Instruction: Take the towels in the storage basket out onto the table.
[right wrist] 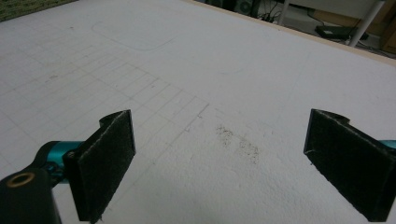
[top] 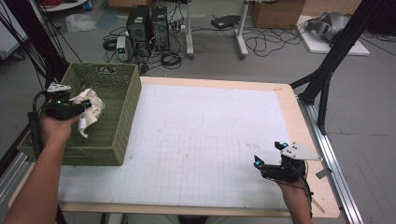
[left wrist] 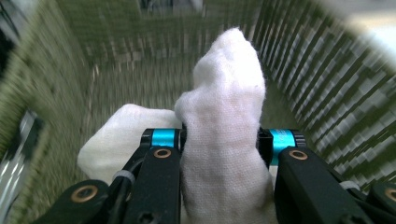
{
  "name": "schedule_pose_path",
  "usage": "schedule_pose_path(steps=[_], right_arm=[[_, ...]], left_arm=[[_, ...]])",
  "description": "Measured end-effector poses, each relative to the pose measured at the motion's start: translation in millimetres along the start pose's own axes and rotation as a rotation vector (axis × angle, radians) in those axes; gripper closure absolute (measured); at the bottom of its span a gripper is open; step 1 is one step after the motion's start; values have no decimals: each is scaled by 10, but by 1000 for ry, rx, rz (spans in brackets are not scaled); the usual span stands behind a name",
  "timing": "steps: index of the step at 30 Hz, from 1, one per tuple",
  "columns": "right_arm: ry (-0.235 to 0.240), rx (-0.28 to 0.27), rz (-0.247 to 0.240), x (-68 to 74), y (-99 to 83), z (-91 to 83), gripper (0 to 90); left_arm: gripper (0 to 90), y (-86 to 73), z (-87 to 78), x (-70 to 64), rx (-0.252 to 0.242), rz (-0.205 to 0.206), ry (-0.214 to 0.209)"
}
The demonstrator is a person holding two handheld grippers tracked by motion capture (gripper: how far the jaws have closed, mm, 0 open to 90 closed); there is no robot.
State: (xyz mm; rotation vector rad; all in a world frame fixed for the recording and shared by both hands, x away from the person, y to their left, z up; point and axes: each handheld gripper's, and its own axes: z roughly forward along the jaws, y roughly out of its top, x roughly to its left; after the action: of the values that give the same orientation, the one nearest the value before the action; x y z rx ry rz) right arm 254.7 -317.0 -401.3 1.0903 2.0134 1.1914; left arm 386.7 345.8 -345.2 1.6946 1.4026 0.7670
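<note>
Nearly done: left gripper (top: pixel 87 105) clamps a crumpled white cloth (left wrist: pixel 223 140) inside the green woven plastic basket (top: pixel 122 135), release pending. Right gripper (right wrist: pixel 219 163), well apart from basket, gapes wide, holding nothing.

High cam: above near edge, faces fwd/down. Left gripper cam: close inside basket (left wrist: pixel 327 84). Right gripper cam: low over mat (right wrist: pixel 233 84), shared w/ high.

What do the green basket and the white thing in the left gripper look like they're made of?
The basket looks like woven plastic or wicker in a matte olive green: its walls show a regular weave with small gaps. Which of the two, I cannot tell. The white thing looks like soft knitted cloth, perhaps a sock: fuzzy surface, fine knit texture, and it bunches limply between the jaws of the left gripper.
</note>
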Motion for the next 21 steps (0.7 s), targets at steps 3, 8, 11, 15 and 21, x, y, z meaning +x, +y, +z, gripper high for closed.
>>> schedule_pose_path(steps=[3,8,11,15,21], right_arm=[[7,-6,1,7,10,11,81],[11,-14,10,3,21,12,81],[15,-16,9,7,24,19,81],[16,-15,6,16,27,25,81],[18,-15,6,15,27,23,81]], left_arm=[[726,25,-115,23,-74,-17,-21],[726,76,-282,4,-181,-20,-64],[726,140,-383,-29,-235,-15,-91],[727,246,-511,-103,-298,5,-126],[727,389,-660,-272,-368,31,-200]])
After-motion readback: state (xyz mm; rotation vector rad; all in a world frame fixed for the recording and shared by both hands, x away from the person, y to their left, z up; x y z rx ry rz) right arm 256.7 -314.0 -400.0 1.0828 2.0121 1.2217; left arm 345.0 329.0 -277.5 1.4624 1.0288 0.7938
